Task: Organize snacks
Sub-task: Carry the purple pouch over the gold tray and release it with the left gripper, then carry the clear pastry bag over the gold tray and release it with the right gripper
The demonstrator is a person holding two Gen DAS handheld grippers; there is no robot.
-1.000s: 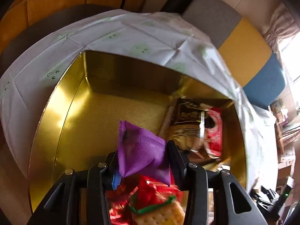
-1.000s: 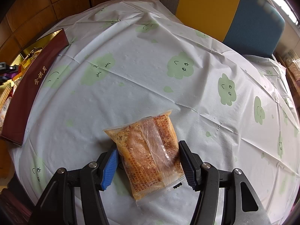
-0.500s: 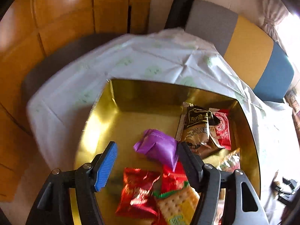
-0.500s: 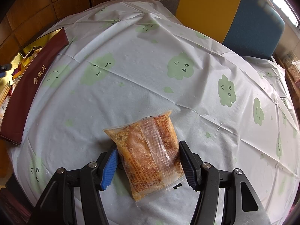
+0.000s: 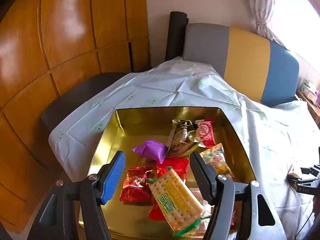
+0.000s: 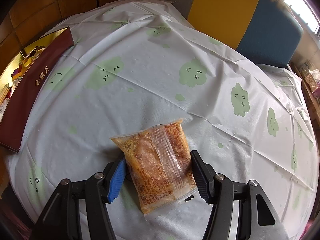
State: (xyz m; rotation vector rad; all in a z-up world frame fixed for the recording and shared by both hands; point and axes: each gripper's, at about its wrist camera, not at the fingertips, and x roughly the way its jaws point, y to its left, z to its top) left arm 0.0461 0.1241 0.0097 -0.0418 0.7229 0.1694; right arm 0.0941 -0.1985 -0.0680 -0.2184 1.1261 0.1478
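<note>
Gold-lined rectangular tin box (image 5: 112, 140) sits on a table covered by a white tablecloth with pale green cloud faces (image 6: 160, 80). From the right wrist view the same box shows at the far left edge, dark red outer wall with gold characters.

Left gripper (image 5: 158, 174): jaws spread wide, nothing between the pads, hanging above the box and looking down into it. Blue ribbed pad on the left finger, black one on the right.

Inside the box:
- puffy purple foil packet (image 5: 151, 150), lying loose on the gold floor near the middle, clear of both fingers
- brown-and-gold printed sachet (image 5: 180, 138), just right of the purple one, touching it
- small red-and-white round-print packet (image 5: 206, 133), behind, against the brown sachet
- two shiny red foil packets (image 5: 136, 186), nearer the camera
- clear-wrapped square cracker pack with a green-yellow label (image 5: 176, 198), lying on top of the red ones
- yellowish printed packet (image 5: 215, 158), partly hidden behind the right finger

Right gripper (image 6: 158, 174): points steeply down at the cloth. Clear plastic pouch of orange crumbly snack (image 6: 158, 164) lies flat on the tablecloth between the fingers. Pads sit just at its two long edges. Can't tell if they're actually pressing or only bracketing it. Pouch is well apart from the box.

Background: a grey, yellow and blue upholstered seat back (image 5: 248, 64) behind the table, and wooden wall panels (image 5: 60, 40) on the left.
</note>
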